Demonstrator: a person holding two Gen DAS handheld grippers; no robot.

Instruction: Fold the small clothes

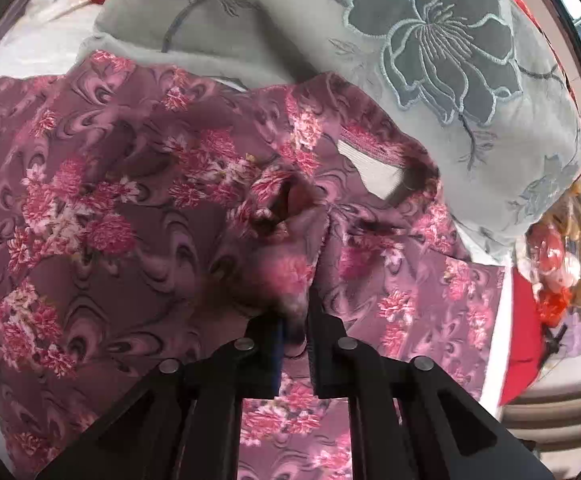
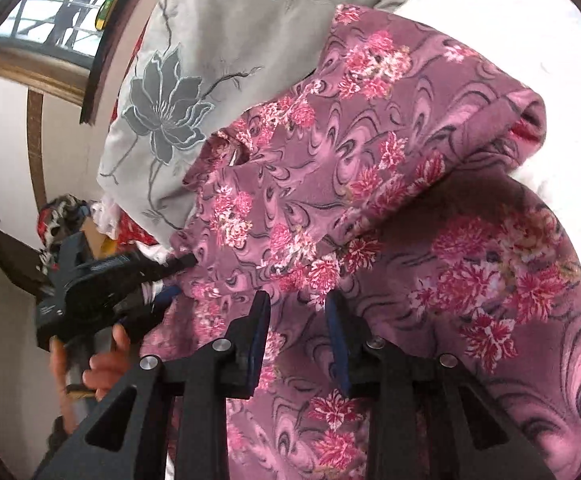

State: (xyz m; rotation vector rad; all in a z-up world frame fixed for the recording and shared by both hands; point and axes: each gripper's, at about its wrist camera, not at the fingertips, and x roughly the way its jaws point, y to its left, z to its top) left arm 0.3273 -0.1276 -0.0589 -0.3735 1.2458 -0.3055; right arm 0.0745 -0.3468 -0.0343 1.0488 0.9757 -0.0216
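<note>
My left gripper [image 1: 296, 320] is pinched tight on a fold of the pink flowered garment [image 1: 130, 208], the cloth bunched between its pads. My right gripper [image 2: 298, 316] stands partly spread above the same garment [image 2: 370, 184], and I cannot tell whether its pads press any cloth. The garment lies crumpled on the white bed [image 2: 490, 40], its upper edge against a grey flowered pillow [image 1: 330, 32].

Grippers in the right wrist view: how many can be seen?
2. The right gripper is at bottom centre over the floral garment; the left gripper reaches in from the left, held by a hand.
</note>
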